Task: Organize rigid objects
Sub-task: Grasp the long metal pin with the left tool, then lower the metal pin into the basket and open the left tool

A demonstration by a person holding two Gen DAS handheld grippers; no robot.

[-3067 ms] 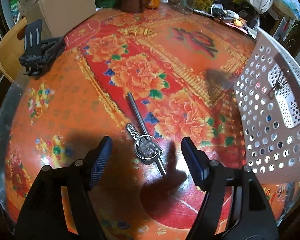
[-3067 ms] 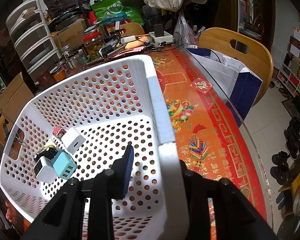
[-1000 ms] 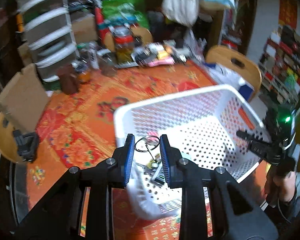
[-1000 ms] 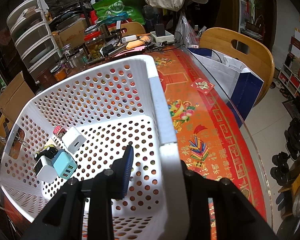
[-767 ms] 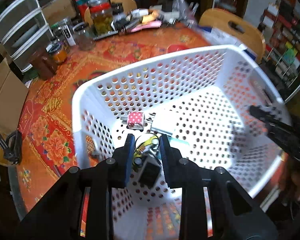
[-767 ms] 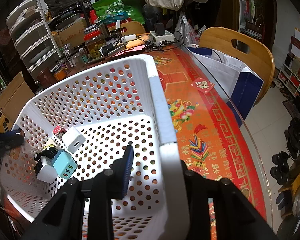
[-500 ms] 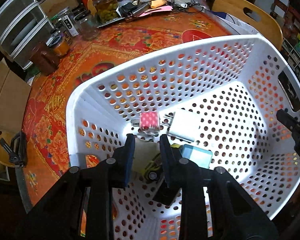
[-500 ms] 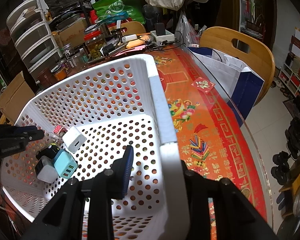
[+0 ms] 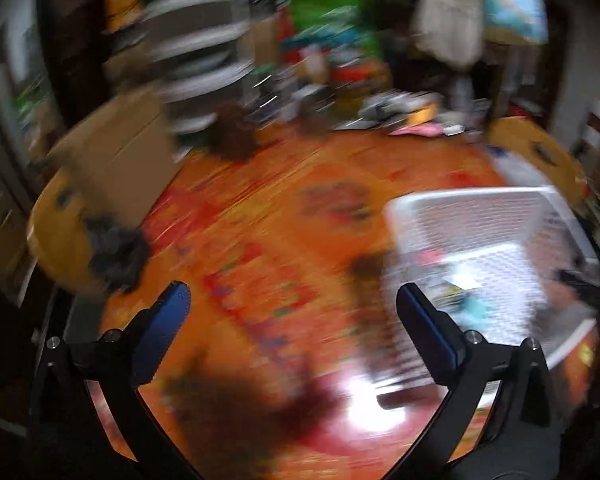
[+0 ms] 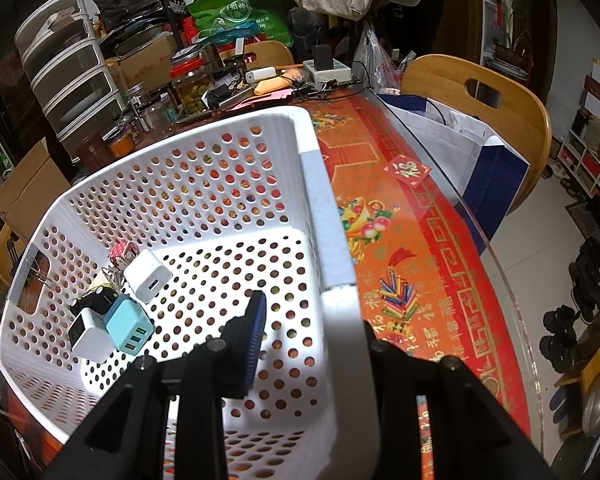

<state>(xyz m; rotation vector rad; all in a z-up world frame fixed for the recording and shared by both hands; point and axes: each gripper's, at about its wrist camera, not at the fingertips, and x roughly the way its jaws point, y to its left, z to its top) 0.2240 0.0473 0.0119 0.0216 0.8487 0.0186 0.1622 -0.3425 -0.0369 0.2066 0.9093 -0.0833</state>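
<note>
My right gripper (image 10: 300, 328) is shut on the near wall of the white perforated basket (image 10: 336, 280). Inside lie a white charger (image 10: 147, 276), a teal charger (image 10: 129, 326), another white charger (image 10: 90, 334), a red dotted cube (image 10: 123, 251) and a bunch of keys (image 10: 110, 274) between them. My left gripper (image 9: 292, 304) is open and empty over the red flowered tablecloth (image 9: 260, 240); its view is badly blurred. The basket shows there at the right (image 9: 480, 224).
Jars, cables and clutter (image 10: 228, 80) crowd the table's far end. A cardboard box (image 9: 112, 148) and a dark object (image 9: 116, 252) sit at the left. A wooden chair (image 10: 480, 100) with a bag (image 10: 472, 160) stands at the right, by the glass table edge.
My left gripper let the keys go in the basket, opened wide and swung out and to the left over the tablecloth. The right gripper still holds the basket wall.
</note>
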